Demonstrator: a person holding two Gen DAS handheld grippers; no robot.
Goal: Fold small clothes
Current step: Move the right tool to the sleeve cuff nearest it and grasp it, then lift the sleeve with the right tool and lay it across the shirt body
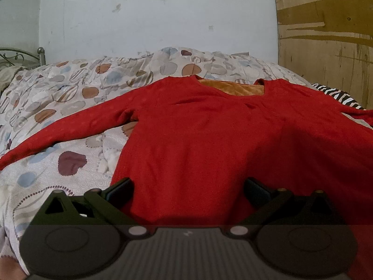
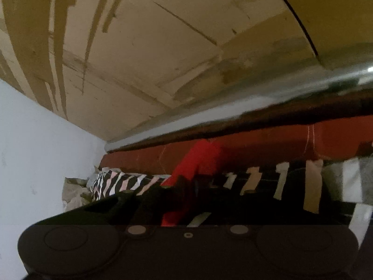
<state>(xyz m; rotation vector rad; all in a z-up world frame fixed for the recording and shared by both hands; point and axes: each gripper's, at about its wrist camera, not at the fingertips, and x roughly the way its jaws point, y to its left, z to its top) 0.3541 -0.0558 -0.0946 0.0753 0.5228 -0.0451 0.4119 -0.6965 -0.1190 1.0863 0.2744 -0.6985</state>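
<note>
Clearly the red long-sleeved knit top [image 1: 198,135] is laid out for folding: it lies flat, front up, on the pale quilt printed with brown, blue and grey rounds [image 1: 58,98], its left sleeve [image 1: 70,126] stretched out to the side and an orange lining showing at the neckline [image 1: 230,87]. At the hem, the left gripper [image 1: 188,186] hangs with its jaws spread wide, the red cloth between them but not pinched, probably waiting its turn. Further right, the right gripper [image 2: 186,182] is rolled over on its side and looks clenched on a strip of bright red fabric [image 2: 198,163], most likely the top's other sleeve, though the dark, blurred fingers make the contact hard to see; I judge a sleeve fold inward is being prepared.

The bed fills the space: a metal bedstead [image 1: 39,53] at far left, a scuffed white wall [image 1: 151,18] behind, a worn plywood panel [image 1: 326,35] at right, and a black-and-white striped cloth [image 2: 121,182] at the bed's edge.
</note>
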